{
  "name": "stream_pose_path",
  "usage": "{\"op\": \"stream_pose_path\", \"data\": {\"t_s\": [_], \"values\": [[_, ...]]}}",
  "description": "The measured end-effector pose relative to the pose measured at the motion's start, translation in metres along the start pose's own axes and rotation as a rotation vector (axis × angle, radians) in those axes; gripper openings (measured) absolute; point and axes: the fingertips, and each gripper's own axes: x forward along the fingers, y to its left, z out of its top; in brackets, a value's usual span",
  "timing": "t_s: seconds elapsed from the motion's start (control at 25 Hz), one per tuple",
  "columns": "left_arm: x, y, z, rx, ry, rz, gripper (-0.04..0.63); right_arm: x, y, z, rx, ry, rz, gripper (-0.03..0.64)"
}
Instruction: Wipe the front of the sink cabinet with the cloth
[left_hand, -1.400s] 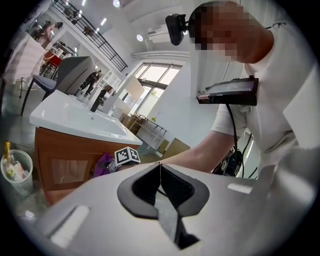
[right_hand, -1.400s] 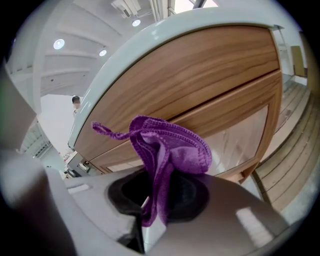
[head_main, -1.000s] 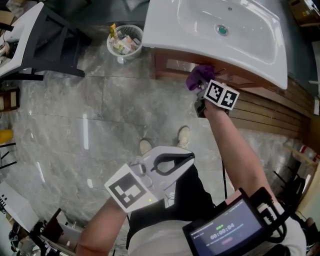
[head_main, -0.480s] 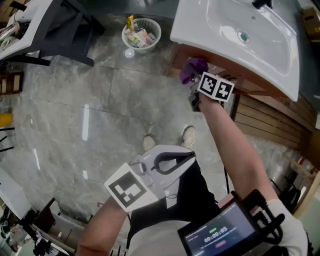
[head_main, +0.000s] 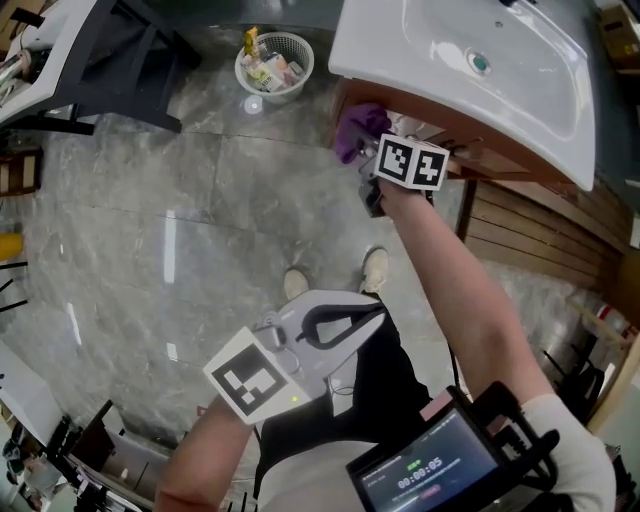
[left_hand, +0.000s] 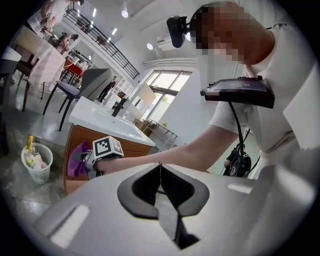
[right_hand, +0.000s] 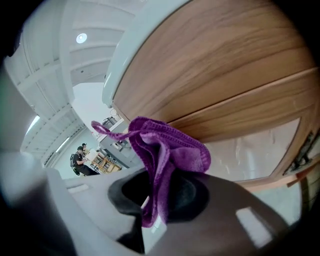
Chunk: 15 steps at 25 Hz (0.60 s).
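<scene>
The right gripper (right_hand: 156, 202) is clamped on the purple cloth (right_hand: 167, 150), whose bunched end just ahead seems pressed against the wooden sink cabinet front (right_hand: 225, 70). The left gripper (left_hand: 160, 187), closed and empty, hangs well behind. Wiping seems under way; most of the front likely remains.

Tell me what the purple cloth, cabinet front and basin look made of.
Cloth: looks like microfibre, matte; fine looped pile and a stitched edge.
Cabinet front: wood or wood-look laminate, satin; straight brown grain, can't tell which.
Basin: probably glazed ceramic, glossy white; bright reflections on it.
</scene>
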Motion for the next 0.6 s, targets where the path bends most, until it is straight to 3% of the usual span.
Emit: {"op": "stream_pose_path", "data": {"t_s": [0.28,0.6], "values": [[0.038,-0.019,0.006,0.023,0.036,-0.086,0.009,-0.073,-0.035,0.001,0.086,-0.067,-0.01,0.075],[0.108,-0.051,0.004,0.037,0.089,-0.188,0.008,-0.201,-0.148,-0.003,0.197,-0.183,-0.166,0.075]]}}
